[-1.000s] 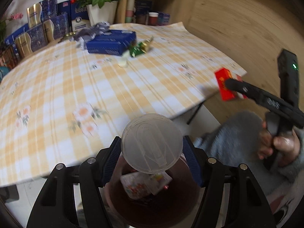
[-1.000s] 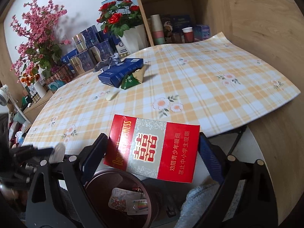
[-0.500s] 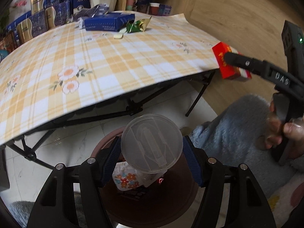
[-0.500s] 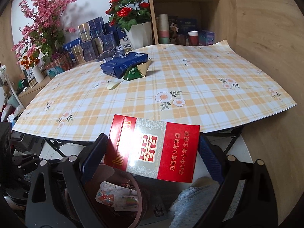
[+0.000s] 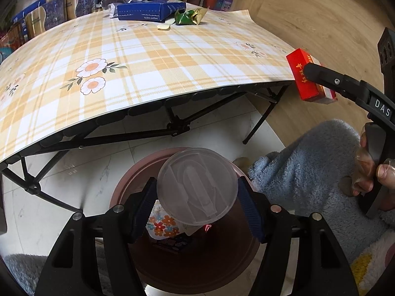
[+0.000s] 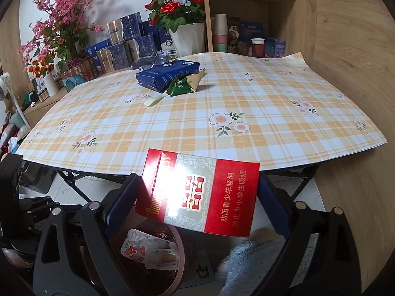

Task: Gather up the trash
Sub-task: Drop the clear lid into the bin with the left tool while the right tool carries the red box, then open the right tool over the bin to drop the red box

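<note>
left gripper [image 5: 197, 203]: closed onto a clear plastic lid [image 5: 197, 192], held right above the brown bin [image 5: 128, 192], judged ready for dropping.
right gripper [image 6: 197, 197]: clamped on a red cigarette pack [image 6: 197, 192], carried off the table [image 6: 246, 128] edge toward the bin.
bin content: one flowered wrapper [image 5: 163, 224] seen.
table trash left: one blue box [image 6: 167, 74], one green packet [image 6: 182, 85], one pale scrap [image 6: 153, 101].

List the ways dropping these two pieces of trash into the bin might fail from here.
1. The clear lid in the left hand-held gripper is broad; it may catch the brown bin rim.
2. The red cigarette pack in the right hand-held gripper hangs near the bin's edge and may fall outside.
</note>
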`<state>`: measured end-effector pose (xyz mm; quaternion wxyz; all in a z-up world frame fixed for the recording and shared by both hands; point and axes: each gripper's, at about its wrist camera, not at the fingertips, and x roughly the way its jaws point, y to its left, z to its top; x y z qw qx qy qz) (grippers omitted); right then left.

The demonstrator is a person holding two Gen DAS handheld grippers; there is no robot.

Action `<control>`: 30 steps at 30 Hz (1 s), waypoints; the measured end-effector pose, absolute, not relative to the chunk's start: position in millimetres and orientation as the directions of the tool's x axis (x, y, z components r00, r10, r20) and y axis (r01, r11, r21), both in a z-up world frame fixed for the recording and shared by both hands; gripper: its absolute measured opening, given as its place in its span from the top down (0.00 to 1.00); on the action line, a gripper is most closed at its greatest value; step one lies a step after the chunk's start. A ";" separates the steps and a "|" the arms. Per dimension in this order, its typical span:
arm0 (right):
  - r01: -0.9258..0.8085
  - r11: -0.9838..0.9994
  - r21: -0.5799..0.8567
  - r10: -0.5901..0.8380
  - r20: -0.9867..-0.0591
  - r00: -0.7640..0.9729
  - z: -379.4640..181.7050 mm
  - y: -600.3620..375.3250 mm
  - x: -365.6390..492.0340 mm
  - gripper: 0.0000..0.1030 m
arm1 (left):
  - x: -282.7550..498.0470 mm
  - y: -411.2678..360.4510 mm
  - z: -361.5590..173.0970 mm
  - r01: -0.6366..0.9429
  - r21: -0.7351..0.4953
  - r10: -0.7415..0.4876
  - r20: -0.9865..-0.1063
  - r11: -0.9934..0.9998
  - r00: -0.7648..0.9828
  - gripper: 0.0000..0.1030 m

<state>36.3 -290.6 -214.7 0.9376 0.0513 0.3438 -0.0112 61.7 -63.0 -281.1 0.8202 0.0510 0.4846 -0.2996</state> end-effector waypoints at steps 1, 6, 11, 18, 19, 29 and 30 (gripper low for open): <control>0.054 0.995 0.086 0.015 -0.647 0.763 -214.9 -289.7 36.4 0.11 | 61.7 -63.3 -281.3 0.542 -0.208 -0.443 -0.826 0.815 0.349 0.38; 0.042 0.996 0.073 0.015 -0.648 0.762 -215.8 -286.4 35.9 0.11 | 61.4 -63.7 -281.7 0.541 -0.211 -0.445 -0.826 0.814 0.346 0.36; 0.027 0.998 0.063 0.021 -0.651 0.759 -216.3 -282.3 36.0 0.11 | 58.3 -60.4 -272.0 0.540 -0.211 -0.461 -0.801 0.814 0.382 0.23; -0.035 0.999 0.035 0.049 -0.654 0.755 -216.0 -266.6 32.6 0.11 | 52.8 -32.6 -226.8 0.461 -0.197 -0.455 -0.693 0.865 0.559 0.11; -0.046 0.999 0.029 0.053 -0.656 0.753 -216.2 -263.8 32.7 0.11 | 52.1 -25.6 -216.1 0.450 -0.199 -0.457 -0.669 0.870 0.587 0.11; -0.242 0.970 0.038 0.195 -0.720 0.666 -229.1 -198.6 38.2 0.11 | 55.4 24.0 -174.9 0.384 -0.087 -0.361 -0.576 0.919 0.734 0.07; -0.251 0.967 0.051 0.208 -0.729 0.652 -232.0 -193.9 40.0 0.11 | 57.0 26.8 -178.4 0.385 -0.085 -0.360 -0.580 0.919 0.731 0.07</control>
